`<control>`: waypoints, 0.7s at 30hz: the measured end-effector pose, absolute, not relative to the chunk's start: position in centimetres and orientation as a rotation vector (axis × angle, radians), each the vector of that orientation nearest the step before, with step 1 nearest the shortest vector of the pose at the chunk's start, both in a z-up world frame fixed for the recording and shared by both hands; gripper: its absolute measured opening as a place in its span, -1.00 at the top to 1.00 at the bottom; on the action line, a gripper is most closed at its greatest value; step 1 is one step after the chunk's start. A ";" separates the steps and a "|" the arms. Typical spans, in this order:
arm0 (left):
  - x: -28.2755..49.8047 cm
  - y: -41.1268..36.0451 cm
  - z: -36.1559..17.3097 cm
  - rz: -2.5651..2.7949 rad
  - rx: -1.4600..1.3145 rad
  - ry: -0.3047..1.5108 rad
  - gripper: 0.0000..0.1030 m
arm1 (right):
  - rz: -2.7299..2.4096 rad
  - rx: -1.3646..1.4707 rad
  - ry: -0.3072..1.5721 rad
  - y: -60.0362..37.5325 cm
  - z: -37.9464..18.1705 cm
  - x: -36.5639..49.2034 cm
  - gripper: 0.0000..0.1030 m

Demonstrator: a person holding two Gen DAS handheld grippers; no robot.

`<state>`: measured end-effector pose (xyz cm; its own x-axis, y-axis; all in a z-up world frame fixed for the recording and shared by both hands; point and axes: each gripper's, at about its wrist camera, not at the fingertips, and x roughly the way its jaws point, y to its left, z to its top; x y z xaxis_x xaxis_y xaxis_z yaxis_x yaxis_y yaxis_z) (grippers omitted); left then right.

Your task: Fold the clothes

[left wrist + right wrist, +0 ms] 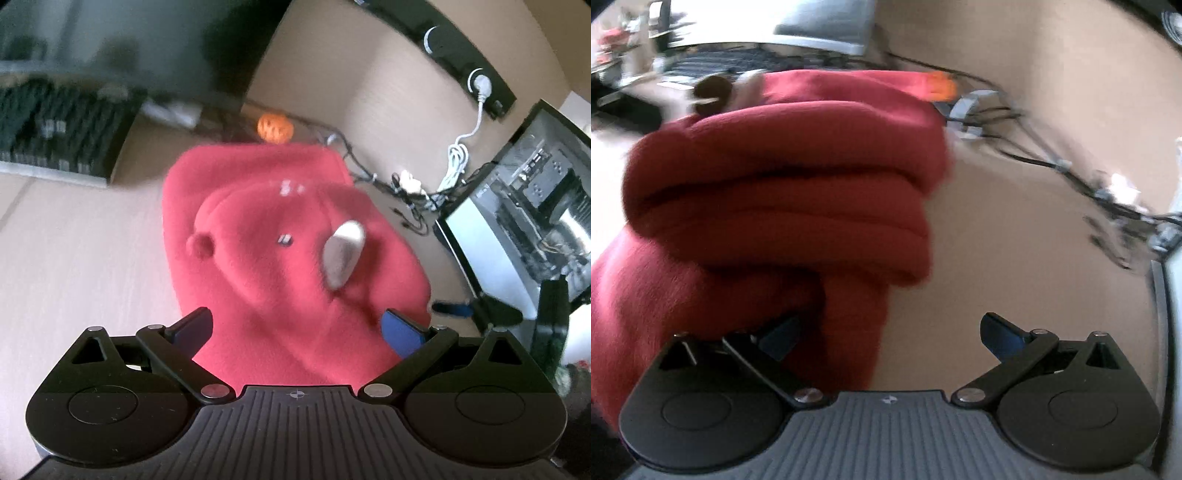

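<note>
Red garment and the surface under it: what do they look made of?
Red garment: probably fleece or a thick knit, going by its matte, fuzzy nap and soft rounded folds; blur leaves the weave open. Desk: pale wood-look top, likely laminate, with faint straight grain lines and low sheen.

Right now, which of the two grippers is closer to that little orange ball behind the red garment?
Cannot tell. From both the left gripper and the right gripper, the orange ball lies beyond the red garment.
</note>
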<state>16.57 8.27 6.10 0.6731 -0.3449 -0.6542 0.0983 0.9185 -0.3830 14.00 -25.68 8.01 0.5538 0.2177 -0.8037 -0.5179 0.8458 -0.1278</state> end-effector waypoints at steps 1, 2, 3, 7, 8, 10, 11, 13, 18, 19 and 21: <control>16.7 7.9 6.4 -0.231 -0.289 0.785 -0.95 | 0.500 -0.396 0.885 -25.2 8.2 13.7 -1.00; 16.9 7.7 6.6 -0.209 -0.249 0.777 -0.95 | 0.551 -0.418 0.881 -25.1 8.6 13.4 -1.00; 17.0 7.6 6.9 -0.193 -0.217 0.770 -0.95 | 0.583 -0.412 0.872 -25.5 9.3 13.6 -1.00; 16.9 8.0 8.1 -0.169 -0.151 0.752 -0.95 | 0.626 -0.136 0.821 -30.4 14.4 16.6 -1.00; 17.1 8.0 8.1 -0.171 -0.144 0.756 -0.95 | 0.577 -0.052 0.788 -31.5 15.5 18.0 -1.00; 17.7 7.7 7.8 -0.180 -0.134 0.773 -0.95 | 0.469 0.101 0.726 -33.4 17.3 21.0 -1.00; 18.2 7.4 7.5 -0.183 -0.130 0.794 -0.95 | 0.406 0.132 0.709 -33.3 17.3 22.9 -1.00; 19.0 6.7 6.4 -0.159 -0.108 0.845 -0.95 | 0.321 0.146 0.685 -32.2 16.7 26.4 -1.00; 19.5 6.1 5.3 -0.150 -0.107 0.881 -0.97 | 0.169 0.003 0.812 -26.9 11.8 33.1 -1.00; 19.5 6.2 5.3 -0.151 -0.108 0.882 -0.97 | 0.131 -0.039 0.853 -26.2 10.5 34.2 -1.00; 19.5 6.3 5.3 -0.152 -0.112 0.883 -0.97 | 0.110 -0.033 0.904 -26.0 8.5 34.9 -1.00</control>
